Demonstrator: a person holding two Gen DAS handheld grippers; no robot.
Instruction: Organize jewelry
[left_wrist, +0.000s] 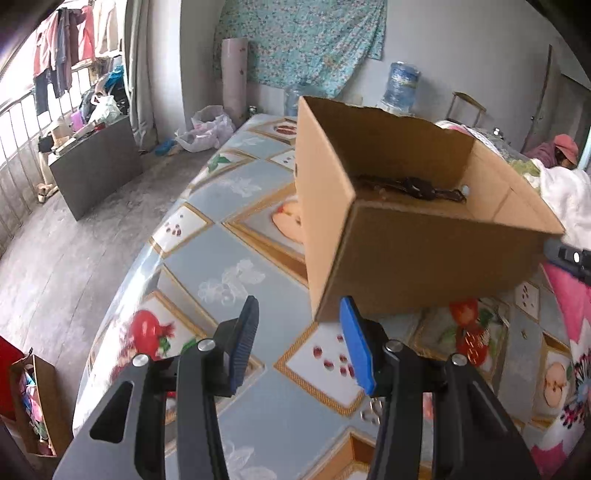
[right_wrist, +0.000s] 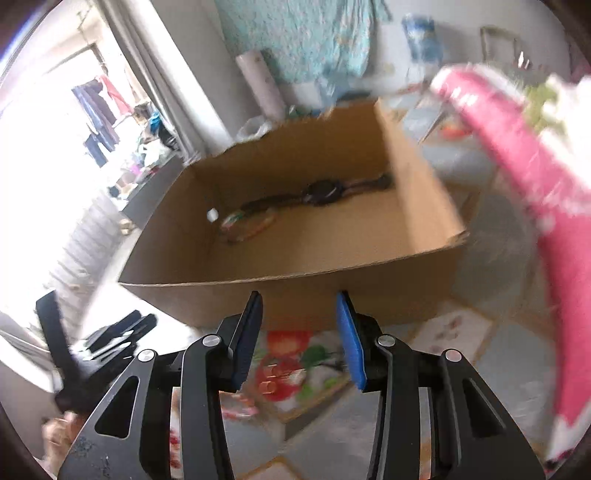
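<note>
An open cardboard box (left_wrist: 424, 236) stood on a table covered with a fruit-patterned oilcloth (left_wrist: 236, 258), and the jewelry lay inside it. In the left wrist view the box filled the frame toward one o'clock, its near corner just past the fingertips; on its floor a black wristwatch (left_wrist: 415, 188) lay stretched out against the far wall. The left gripper (left_wrist: 299, 321) hovered above the cloth at six o'clock, its blue pads partly apart, with nothing between them. In the right wrist view, which was blurred, the same box (right_wrist: 369, 291) sat at twelve o'clock, and the wristwatch (right_wrist: 321, 194) lay along the back of its floor. Just beside the strap, toward nine o'clock, rested a pale bangle-like ring (right_wrist: 251, 225), too smeared to name more closely. The right gripper (right_wrist: 299, 317) hung before the box's near wall, its jaws about half open and holding nothing; no earlier motion could be judged. A pink cloth (right_wrist: 535, 206) swept across at two o'clock, and the other gripper's black frame showed at eight o'clock.
</note>
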